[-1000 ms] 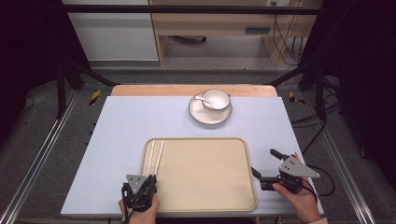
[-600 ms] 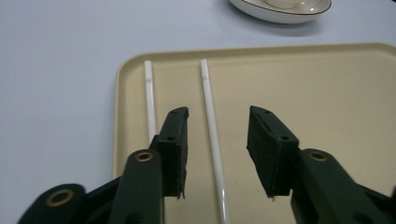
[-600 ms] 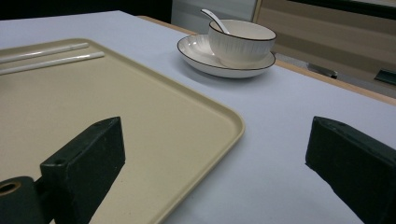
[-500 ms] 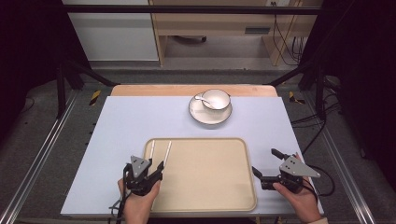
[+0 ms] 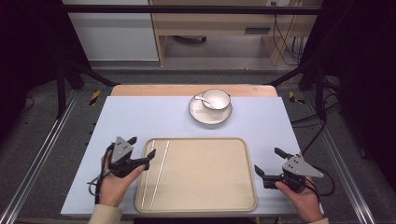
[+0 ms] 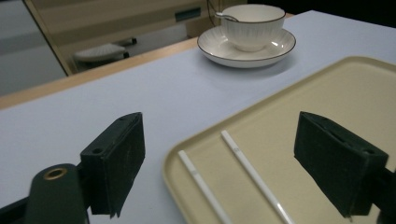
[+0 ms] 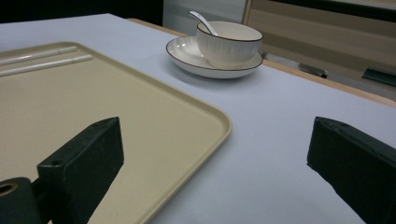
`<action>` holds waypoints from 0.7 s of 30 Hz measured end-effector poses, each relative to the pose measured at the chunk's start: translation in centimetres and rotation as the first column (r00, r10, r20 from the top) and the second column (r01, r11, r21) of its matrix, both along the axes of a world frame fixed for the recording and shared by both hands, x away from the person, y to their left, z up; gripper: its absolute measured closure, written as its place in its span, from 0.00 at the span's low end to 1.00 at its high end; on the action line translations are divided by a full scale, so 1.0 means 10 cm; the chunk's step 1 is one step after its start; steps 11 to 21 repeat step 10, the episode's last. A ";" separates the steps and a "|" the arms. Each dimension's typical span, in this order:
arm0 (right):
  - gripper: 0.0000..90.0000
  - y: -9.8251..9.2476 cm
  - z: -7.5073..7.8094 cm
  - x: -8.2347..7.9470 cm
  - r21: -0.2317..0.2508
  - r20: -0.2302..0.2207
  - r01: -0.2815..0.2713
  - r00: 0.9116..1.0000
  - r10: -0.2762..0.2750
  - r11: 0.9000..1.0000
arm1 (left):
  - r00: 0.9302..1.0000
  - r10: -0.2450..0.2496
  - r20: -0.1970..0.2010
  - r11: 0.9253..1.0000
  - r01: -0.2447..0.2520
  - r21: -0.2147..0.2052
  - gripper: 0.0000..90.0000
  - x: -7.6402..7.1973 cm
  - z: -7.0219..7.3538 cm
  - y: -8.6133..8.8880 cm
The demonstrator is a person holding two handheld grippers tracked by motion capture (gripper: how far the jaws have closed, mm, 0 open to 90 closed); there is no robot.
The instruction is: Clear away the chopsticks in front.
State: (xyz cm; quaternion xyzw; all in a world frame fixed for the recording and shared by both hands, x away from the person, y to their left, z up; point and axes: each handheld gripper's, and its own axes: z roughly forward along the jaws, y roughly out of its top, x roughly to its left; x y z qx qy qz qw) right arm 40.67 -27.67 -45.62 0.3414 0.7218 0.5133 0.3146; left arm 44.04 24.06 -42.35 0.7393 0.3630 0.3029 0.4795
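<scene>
A beige tray (image 5: 201, 177) is set on the pale blue tabletop (image 5: 140, 116); two white chopsticks (image 5: 156, 172) lie along its left side. Both the left hand-held gripper (image 5: 142, 151), jaws just opened, and the right hand-held gripper (image 5: 269, 161) are released, empty.

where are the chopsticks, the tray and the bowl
chopsticks (image 5: 159, 171), high view, middle of the right stick
tray (image 5: 250, 168), high view, right rim
bowl (image 7: 229, 45), right gripper view, outer wall
</scene>
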 end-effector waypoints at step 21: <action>0.03 -0.05 0.01 0.01 0.007 0.006 0.044 0.999 -0.044 0.999 | 0.998 -0.012 0.069 0.988 0.023 -0.150 0.07 -0.11 0.00 0.68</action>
